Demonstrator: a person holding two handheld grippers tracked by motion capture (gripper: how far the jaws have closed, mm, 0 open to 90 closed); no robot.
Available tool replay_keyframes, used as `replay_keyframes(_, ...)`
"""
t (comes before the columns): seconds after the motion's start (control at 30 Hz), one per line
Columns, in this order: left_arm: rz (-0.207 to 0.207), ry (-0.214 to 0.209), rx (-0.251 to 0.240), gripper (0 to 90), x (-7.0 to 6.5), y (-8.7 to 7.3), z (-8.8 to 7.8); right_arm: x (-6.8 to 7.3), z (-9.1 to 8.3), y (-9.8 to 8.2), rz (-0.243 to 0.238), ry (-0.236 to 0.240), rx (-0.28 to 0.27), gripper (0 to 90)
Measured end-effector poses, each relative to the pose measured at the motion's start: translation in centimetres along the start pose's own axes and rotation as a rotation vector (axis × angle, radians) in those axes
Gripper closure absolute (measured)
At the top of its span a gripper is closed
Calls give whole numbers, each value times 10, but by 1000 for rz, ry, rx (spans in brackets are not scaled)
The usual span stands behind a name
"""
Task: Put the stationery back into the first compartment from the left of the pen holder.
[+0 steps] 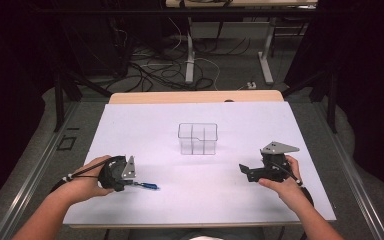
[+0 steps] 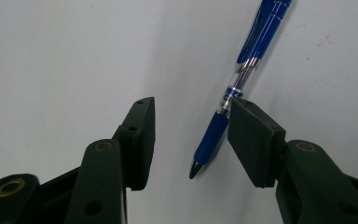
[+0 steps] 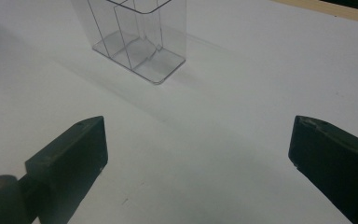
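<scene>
Left gripper (image 2: 191,135) low over desk (image 1: 230,200), fingers part open astride blue pen (image 2: 233,93) lying flat, one finger touching barrel, no squeeze. Right gripper (image 3: 196,154) fingers wide, empty, facing clear divided box (image 3: 135,37).

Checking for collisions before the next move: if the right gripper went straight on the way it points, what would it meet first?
Probably the clear divided container. It stands ahead of the right gripper, slightly left of centre between the open fingers, with bare white table between. Depth is unclear, so it might pass just beside it.
</scene>
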State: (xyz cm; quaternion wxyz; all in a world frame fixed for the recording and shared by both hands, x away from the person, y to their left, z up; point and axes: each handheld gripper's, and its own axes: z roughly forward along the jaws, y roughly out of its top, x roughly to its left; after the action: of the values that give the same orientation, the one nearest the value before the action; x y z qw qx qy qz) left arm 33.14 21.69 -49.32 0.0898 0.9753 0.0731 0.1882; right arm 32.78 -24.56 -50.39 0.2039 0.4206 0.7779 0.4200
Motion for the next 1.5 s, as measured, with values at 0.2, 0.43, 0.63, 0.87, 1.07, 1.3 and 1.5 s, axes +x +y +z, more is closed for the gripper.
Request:
replay_keyframes(0.2,38,-6,13,535,-2,1,4,0,0,0,-6,2,12,40)
replay_keyframes(0.43,80,-24,38,560,-4,3,9,-1,0,-1,-8,3,14,40)
replay_keyframes(0.63,98,-37,45,579,-5,3,14,-1,1,-1,1,5,9,40)
replay_keyframes(0.87,130,-57,64,597,-7,2,18,-1,2,-2,-2,-1,17,39)
replay_keyframes(1.07,135,-64,64,609,-9,1,21,-1,3,-3,-22,-3,26,0)
replay_keyframes(1.3,144,-77,71,638,-11,2,26,0,4,-3,-18,0,40,0)
replay_keyframes(1.5,170,-73,79,647,-11,3,28,1,5,-3,-23,2,49,0)
